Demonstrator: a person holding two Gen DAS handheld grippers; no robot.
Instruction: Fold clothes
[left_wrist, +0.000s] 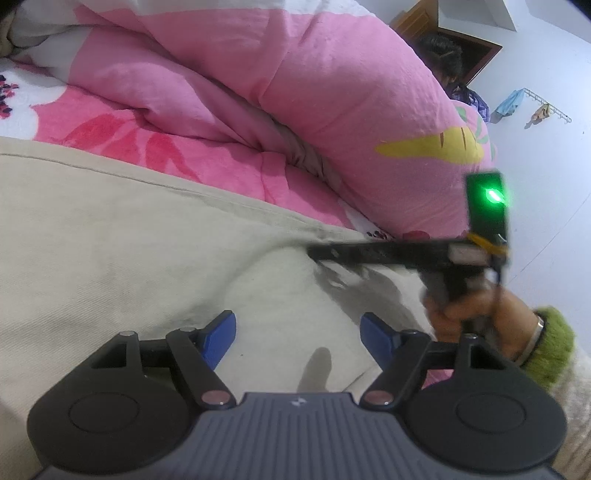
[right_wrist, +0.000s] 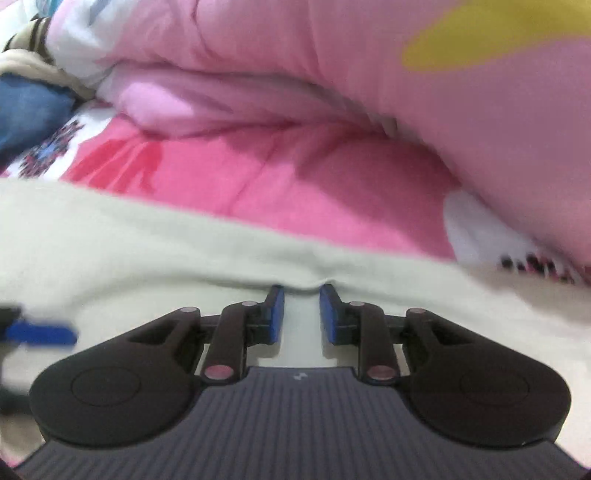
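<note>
A big cream cloth (left_wrist: 110, 236) lies spread flat on the bed, on top of a pink flowered sheet (left_wrist: 122, 129). Behind it a puffy pink quilt (left_wrist: 332, 92) is heaped up, with a yellow carrot shape (left_wrist: 432, 147) on it. The left tongs (left_wrist: 298, 332) hang low over the cloth, pointing across it toward the quilt. Their two blue pads (left_wrist: 221, 338) are spread wide apart and hold nothing. The right tongs (right_wrist: 302, 314) are seen from their own camera with the blue pads close together, and a small bit of the cloth's far edge puckers up just at their tips. The picture is blurry, so I cannot tell if they pinch the cloth or only touch it. From the left camera the right tongs (left_wrist: 325, 258) reach in from the right, low and level. A hand (left_wrist: 476, 314) grips the handle from below, with a fuzzy green cuff (left_wrist: 550, 350) at the wrist. A green light (left_wrist: 493, 195) glows on top of the tool.
</note>
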